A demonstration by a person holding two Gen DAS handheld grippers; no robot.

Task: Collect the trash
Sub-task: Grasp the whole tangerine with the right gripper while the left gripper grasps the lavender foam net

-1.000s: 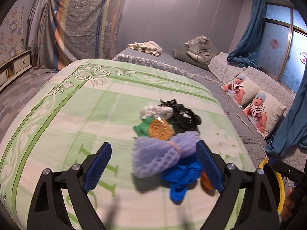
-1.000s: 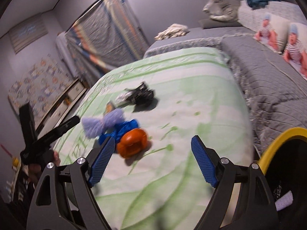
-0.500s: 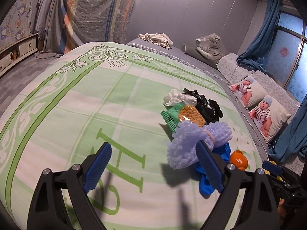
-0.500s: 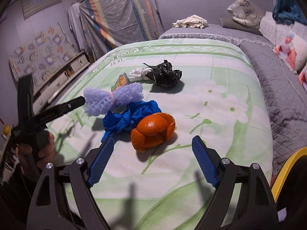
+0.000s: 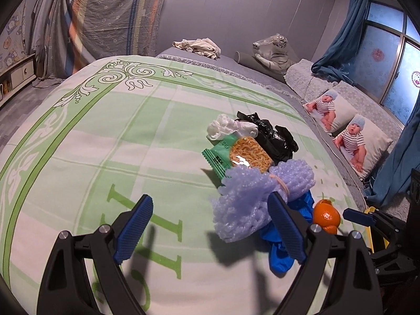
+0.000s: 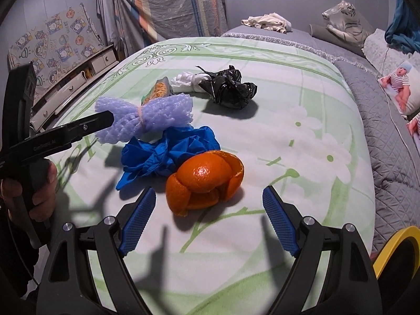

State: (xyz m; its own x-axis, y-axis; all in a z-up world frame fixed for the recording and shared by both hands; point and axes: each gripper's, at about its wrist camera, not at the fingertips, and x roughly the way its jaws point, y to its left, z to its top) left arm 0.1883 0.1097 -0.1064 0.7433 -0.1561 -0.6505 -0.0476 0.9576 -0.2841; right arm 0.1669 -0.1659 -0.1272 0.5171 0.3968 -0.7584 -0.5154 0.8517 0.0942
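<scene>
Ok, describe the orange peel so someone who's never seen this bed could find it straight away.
Start at the green and white bedspread and find the cluster of litter on it. The orange peel lies at the cluster's near end, touching the crumpled blue glove. It is the only orange, rounded piece, its skin split open in curling flaps.

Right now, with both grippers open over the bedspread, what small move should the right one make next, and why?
Probably ease the right gripper forward and down until its open fingers straddle the orange peel. The peel lies just ahead of the fingertips, roughly centred between them, and apart from the crumpled blue plastic glove beyond its far-left edge. Close only once the glove is outside the fingers.
</scene>
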